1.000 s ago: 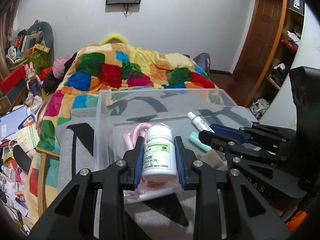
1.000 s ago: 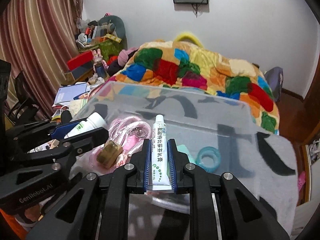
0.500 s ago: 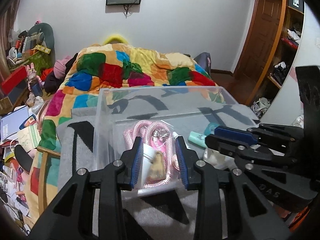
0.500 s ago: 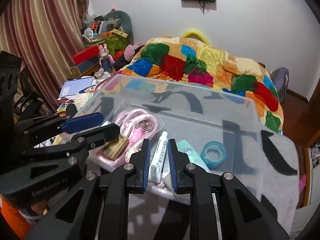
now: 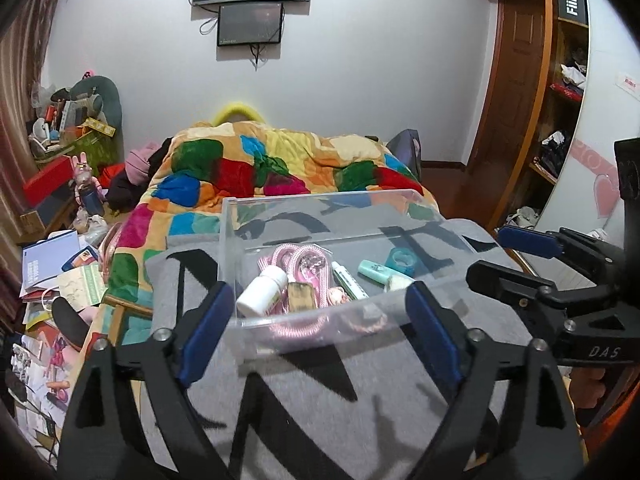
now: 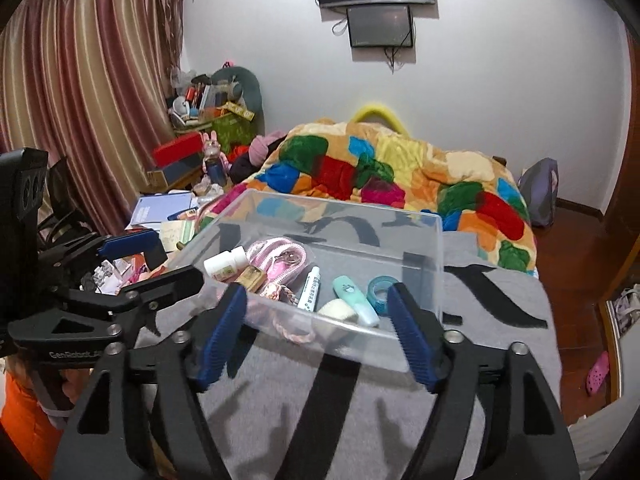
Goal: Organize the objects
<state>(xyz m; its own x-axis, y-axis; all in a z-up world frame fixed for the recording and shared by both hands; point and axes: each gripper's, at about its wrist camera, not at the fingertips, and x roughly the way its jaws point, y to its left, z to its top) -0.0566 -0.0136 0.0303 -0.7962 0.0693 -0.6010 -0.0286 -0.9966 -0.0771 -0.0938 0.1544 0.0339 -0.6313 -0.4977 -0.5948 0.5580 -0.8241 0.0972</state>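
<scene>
A clear plastic bin point(image 5: 228, 248) point(image 6: 434, 264) stands on a grey blanket with black letters. In it lie a white pill bottle point(image 5: 262, 291) point(image 6: 225, 263), a white ointment tube point(image 5: 349, 280) point(image 6: 311, 289), a pink cord point(image 5: 298, 258) point(image 6: 276, 252), a brass padlock point(image 5: 301, 297) point(image 6: 251, 278), a mint tube point(image 5: 374, 271) point(image 6: 352, 294) and a teal tape roll point(image 5: 404, 260) point(image 6: 378, 286). My left gripper point(image 5: 320, 332) is open and empty just before the bin's near wall. My right gripper point(image 6: 316, 338) is open and empty, also short of the bin.
A bed with a patchwork quilt point(image 5: 260, 168) point(image 6: 380, 172) lies behind the bin. Papers and clutter point(image 5: 60, 272) cover the floor at left. A wooden door and shelves point(image 5: 560, 80) stand at right. Curtains point(image 6: 80, 100) hang at left.
Both grippers let go: the pill bottle and the ointment tube dropped into the bin. Both grippers opened wide and pulled back and up from the bin.
</scene>
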